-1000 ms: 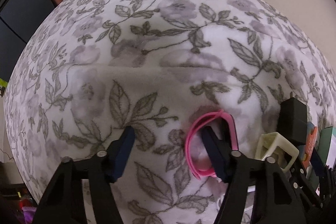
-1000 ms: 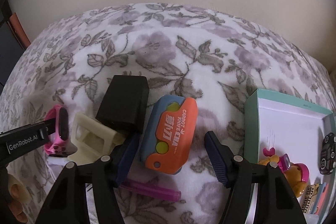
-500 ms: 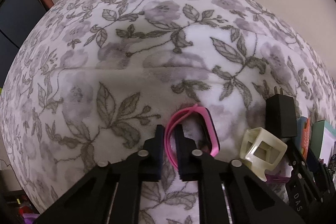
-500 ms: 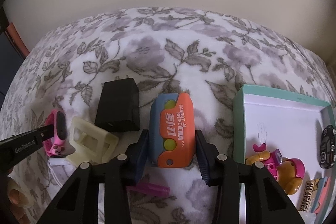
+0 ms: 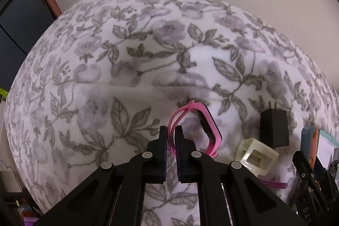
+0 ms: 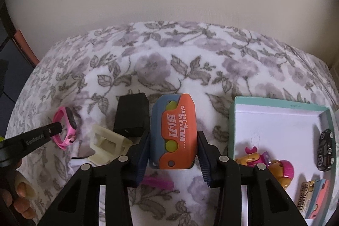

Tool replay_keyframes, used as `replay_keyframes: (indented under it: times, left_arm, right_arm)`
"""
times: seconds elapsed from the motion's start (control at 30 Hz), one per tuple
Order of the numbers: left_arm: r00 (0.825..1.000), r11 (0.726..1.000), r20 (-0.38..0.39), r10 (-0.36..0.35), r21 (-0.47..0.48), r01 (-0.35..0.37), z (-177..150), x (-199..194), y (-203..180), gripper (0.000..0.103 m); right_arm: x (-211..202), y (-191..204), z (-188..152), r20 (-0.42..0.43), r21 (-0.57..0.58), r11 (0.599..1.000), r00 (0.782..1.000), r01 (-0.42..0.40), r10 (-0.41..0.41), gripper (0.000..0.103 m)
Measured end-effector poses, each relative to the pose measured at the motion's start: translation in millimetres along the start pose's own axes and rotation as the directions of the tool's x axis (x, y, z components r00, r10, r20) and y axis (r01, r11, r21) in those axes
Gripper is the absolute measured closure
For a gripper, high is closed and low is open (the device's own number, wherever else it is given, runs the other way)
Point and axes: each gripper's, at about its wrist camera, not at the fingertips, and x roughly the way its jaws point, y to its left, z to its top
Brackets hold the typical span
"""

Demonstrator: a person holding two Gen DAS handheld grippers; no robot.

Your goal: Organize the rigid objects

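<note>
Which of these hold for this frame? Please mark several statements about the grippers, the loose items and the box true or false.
1. The left gripper is shut on the pink watch strap. True.
2. The right gripper holds the black charger. False: its pads clamp the orange carrot knife toy; the black charger lies on the floral blanket.
3. The teal box is empty. False: it holds a black toy car and other toys.
4. The cream plastic bracket lies loose between watch and knife toy. True.
</note>
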Motion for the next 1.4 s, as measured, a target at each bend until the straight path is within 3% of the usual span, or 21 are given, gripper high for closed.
replay_keyframes:
  times: [0.23,0.63,1.0,1.4]
  left_arm:
    - [0.996,1.0,0.089,-0.016,0.016,0.015,6,-33,-10,0.096]
    - [0.969,0.986,0.2,-0.144,0.116,0.123,-4,-104,-60,0.096]
    - [0.944,0.923,0.165,-0.285,0.313,0.224,-46,-134,-145,0.096]
    - [0.934,0.85,0.093,-0.346,0.453,0.269,-90,-137,-217,0.096]
  right_arm:
    - [-24,-10,5,0.043,0.005,1.0,0.999,-0.015,0.015,0.059]
    - [-73,-64,9,0.123,0.089,0.996,0.992,-0.023,0.012,0.059]
    - [-115,-139,6,0.154,0.193,0.981,0.986,0.038,-0.068,0.059]
    - [-133,-206,-10,0.127,0.238,0.971,0.989,0.039,-0.071,0.059]
